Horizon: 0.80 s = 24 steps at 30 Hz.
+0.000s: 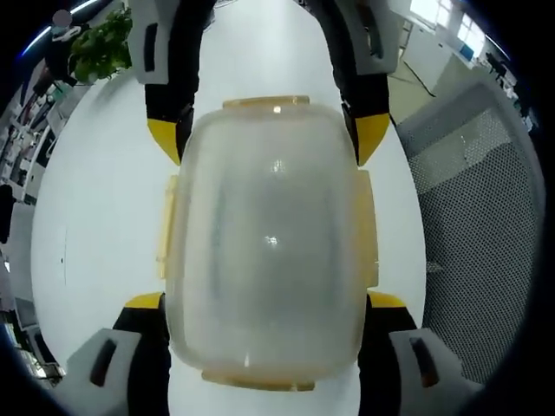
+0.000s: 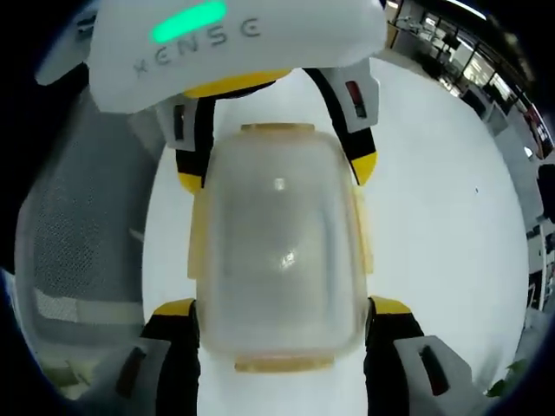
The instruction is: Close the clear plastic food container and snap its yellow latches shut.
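Both claws flank the lidded container (image 1: 269, 243) (yellow latches (image 1: 166, 230) visible).

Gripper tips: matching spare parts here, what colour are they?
Yellow tips on black jaws, clearest in the left gripper view.

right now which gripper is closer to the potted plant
Right. The potted plant lies beyond the right gripper, on its side of the container; the left gripper faces it from the container's opposite end.
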Each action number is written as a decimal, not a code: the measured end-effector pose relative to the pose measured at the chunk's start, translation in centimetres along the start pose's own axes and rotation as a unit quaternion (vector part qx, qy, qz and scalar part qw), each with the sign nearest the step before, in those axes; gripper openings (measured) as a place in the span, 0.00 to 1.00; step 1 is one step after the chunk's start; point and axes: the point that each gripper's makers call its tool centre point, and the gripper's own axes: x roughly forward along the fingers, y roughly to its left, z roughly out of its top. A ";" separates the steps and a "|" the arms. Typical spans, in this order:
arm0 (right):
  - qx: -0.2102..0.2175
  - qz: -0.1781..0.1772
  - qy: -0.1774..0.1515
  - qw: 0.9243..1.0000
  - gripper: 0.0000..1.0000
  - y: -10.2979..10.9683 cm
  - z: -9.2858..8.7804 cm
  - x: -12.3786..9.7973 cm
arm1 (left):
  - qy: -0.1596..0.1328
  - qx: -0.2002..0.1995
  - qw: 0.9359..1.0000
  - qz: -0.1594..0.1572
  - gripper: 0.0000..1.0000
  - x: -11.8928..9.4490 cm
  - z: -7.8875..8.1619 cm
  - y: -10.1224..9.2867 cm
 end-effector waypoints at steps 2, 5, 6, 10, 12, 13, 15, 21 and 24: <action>0.001 -0.001 -0.003 1.000 0.78 0.1 0.1 0.1 | 0.001 0.003 1.000 -0.002 0.91 -0.1 -0.1 -0.2; -0.010 0.003 0.003 1.000 0.78 0.5 0.2 0.2 | -0.001 -0.022 0.998 -0.054 0.88 -0.8 0.0 -1.3; -0.011 0.002 0.007 1.000 0.78 0.4 0.1 0.2 | -0.001 -0.015 0.999 -0.042 0.88 -0.8 -0.1 -0.8; -0.007 0.002 0.016 1.000 0.78 0.3 0.0 0.2 | -0.003 -0.011 0.999 -0.040 0.88 -0.7 0.0 -0.8; -0.006 0.000 0.015 1.000 0.78 0.3 0.0 0.2 | -0.003 -0.011 0.999 -0.039 0.87 -0.7 0.0 -0.7; -0.005 -0.001 0.013 1.000 0.78 0.3 0.0 0.2 | -0.003 -0.012 0.999 -0.039 0.87 -0.6 0.0 -0.7; -0.003 -0.003 0.011 1.000 0.79 0.4 0.1 0.2 | -0.002 -0.011 0.999 -0.038 0.87 -0.6 -0.1 -0.7; 0.000 -0.005 0.012 1.000 0.79 0.3 0.2 0.3 | -0.007 -0.012 0.999 -0.034 0.88 -0.5 -0.2 -0.5; 0.001 -0.004 0.017 1.000 0.79 0.2 0.2 0.4 | -0.014 -0.012 0.999 -0.034 0.88 -0.5 -0.2 -0.3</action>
